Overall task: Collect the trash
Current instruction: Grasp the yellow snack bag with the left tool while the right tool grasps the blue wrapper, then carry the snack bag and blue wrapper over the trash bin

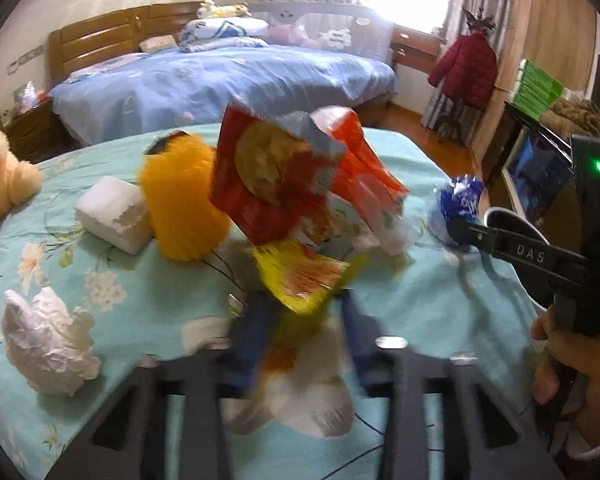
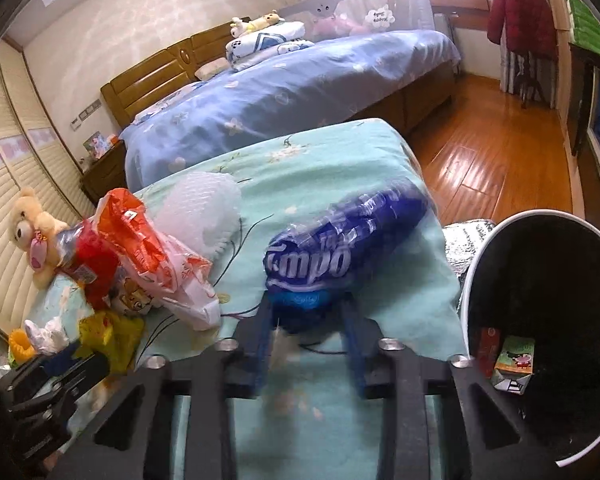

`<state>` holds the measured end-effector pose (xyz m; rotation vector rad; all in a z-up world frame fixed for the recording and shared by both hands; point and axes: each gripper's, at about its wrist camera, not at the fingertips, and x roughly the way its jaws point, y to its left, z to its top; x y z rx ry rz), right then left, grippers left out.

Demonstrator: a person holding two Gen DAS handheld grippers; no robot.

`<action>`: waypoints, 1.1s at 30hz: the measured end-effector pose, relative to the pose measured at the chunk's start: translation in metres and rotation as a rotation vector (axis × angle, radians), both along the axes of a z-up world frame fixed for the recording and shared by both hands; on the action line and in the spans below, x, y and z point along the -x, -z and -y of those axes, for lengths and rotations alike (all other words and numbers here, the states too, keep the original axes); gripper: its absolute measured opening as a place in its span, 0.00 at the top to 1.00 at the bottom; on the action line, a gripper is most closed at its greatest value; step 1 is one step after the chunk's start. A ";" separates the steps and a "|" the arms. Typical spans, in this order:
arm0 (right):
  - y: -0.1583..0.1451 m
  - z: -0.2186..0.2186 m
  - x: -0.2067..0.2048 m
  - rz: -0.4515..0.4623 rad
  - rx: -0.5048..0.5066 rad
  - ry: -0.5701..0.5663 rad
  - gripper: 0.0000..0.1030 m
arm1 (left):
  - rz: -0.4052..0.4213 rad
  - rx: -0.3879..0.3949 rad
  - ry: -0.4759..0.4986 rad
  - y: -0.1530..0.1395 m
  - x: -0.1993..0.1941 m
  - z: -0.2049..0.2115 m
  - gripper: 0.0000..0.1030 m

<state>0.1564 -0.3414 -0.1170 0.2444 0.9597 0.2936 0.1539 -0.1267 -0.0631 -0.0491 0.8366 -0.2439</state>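
My left gripper (image 1: 300, 312) is closed narrow on a yellow snack wrapper (image 1: 300, 276), lifted over the teal bedspread (image 1: 148, 304) with red wrappers (image 1: 276, 184) just beyond; my right gripper (image 2: 306, 312) is clamped on the near end of a blue tissue pack (image 2: 340, 248), left of the black bin (image 2: 540, 320).

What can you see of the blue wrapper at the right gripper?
The blue wrapper is crinkly, glossy plastic with white lettering, crumpled into a long bundle. It lies on the teal floral bedspread near the bed's edge, beside the bin. The right gripper has its near end between the blue fingers, which press on it.
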 end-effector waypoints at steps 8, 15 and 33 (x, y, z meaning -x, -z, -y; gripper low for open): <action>-0.013 0.003 0.023 0.024 -0.015 -0.020 0.79 | 0.015 0.038 0.038 -0.004 0.008 -0.007 0.98; -0.029 0.014 0.045 0.042 -0.052 -0.015 0.80 | 0.036 0.072 0.099 -0.011 0.024 -0.001 0.99; -0.042 0.071 0.080 0.062 -0.062 0.080 0.80 | 0.066 0.099 0.227 -0.020 0.035 0.039 1.00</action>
